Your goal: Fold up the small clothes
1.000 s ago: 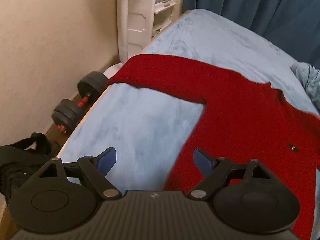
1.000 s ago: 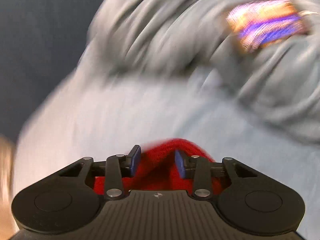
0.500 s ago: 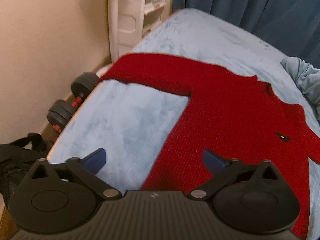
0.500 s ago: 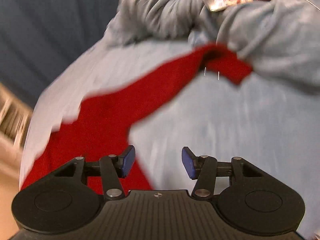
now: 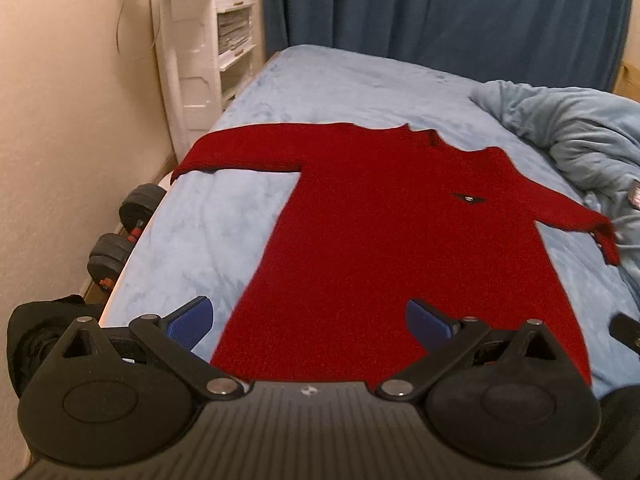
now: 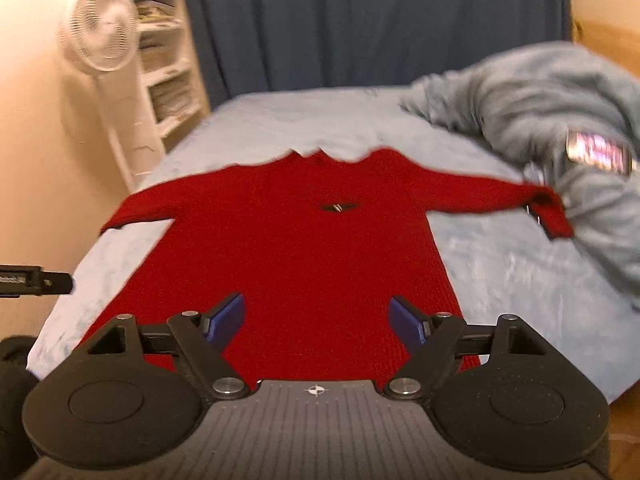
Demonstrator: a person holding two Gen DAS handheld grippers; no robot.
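Both tools share one build. The left gripper (image 5: 308,322) has a dark grey housing with fine lengthwise ribs and a small white crosshair mark at the middle of its front edge. To either side of that mark sits a round matte-black disc with a shallow circular recess. From a silver rivet beside the mark, a black link arm runs outward to each finger, where a triangular black bracket with a cut-out window carries a smaller silver screw. The fingers (image 5: 188,322) end in blue pads with a fine textured face. The right gripper (image 6: 318,320) shows the same ribbed housing, crosshair mark, discs, rivets and blue pads (image 6: 226,318); its jaws are opening.
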